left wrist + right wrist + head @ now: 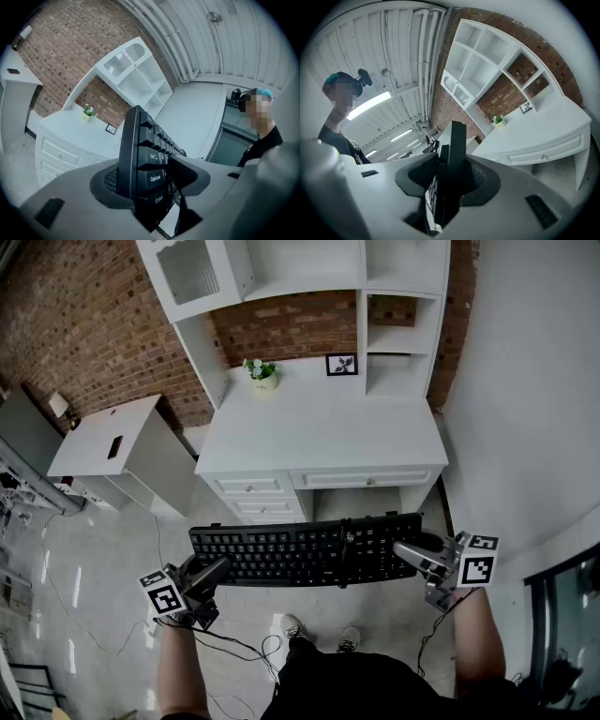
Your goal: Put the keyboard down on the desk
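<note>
Nearest the camera, two bare forearms reach forward over two pale shoes on a glossy grey floor, where a thin dark cable loops. The left gripper and the right gripper each clamp one end of the single black keyboard, a long flat plastic slab of rows of keys, held level in the air. In the left gripper view its jaws press the key face and the underside at the end by the Caps Lock key. In the right gripper view the jaws pinch the other end edge-on. The keyboard hangs in front of the desk, short of its front edge and below its top. The desk is smooth and white with a straight front lip. One wide drawer sits under it, with what look like two or three small ones stacked at its left, partly hidden. Most of the top is bare. At the back stand one potted plant and one framed picture. Behind them are a white shelf unit and rough red brick wall. A plain white wall hems the desk's right edge, and one white cabinet stands apart to its left.
</note>
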`<state>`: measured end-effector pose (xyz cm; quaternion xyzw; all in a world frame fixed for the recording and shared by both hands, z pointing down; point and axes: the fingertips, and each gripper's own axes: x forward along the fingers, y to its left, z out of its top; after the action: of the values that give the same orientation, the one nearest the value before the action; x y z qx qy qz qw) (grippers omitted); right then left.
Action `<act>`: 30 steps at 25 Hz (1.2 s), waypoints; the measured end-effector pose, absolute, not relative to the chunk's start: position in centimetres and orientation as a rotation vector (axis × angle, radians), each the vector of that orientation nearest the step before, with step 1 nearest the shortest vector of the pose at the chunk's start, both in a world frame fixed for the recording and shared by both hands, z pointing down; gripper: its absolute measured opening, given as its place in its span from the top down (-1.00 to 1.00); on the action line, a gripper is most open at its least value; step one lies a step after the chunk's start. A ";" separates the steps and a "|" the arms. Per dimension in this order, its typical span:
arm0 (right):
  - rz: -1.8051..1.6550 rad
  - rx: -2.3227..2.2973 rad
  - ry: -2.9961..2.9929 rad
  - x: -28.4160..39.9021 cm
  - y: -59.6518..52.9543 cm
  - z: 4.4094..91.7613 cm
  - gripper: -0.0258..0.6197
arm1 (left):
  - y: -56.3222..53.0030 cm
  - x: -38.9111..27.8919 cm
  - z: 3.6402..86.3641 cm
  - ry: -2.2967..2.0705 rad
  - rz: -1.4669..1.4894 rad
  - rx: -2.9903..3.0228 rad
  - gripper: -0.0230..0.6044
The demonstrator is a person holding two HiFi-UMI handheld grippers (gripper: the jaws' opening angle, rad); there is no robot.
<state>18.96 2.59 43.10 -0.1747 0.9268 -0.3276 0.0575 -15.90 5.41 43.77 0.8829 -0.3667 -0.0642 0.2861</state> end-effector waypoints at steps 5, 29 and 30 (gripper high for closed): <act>-0.990 -0.526 2.806 18.8 2.7 43.2 0.44 | 5.5 -16.0 43.9 -0.982 -0.170 2.363 0.08; -0.988 -0.557 2.782 20.2 3.3 42.5 0.44 | 5.4 -14.7 42.8 -0.965 -0.157 2.379 0.08; -0.987 -0.559 2.779 20.3 3.3 42.5 0.44 | 5.4 -14.7 42.8 -0.963 -0.156 2.381 0.08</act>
<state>20.26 3.26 42.46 -0.1858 0.9236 -0.3280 0.0697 -14.65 5.35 42.75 0.8882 -0.3593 -0.0580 0.2804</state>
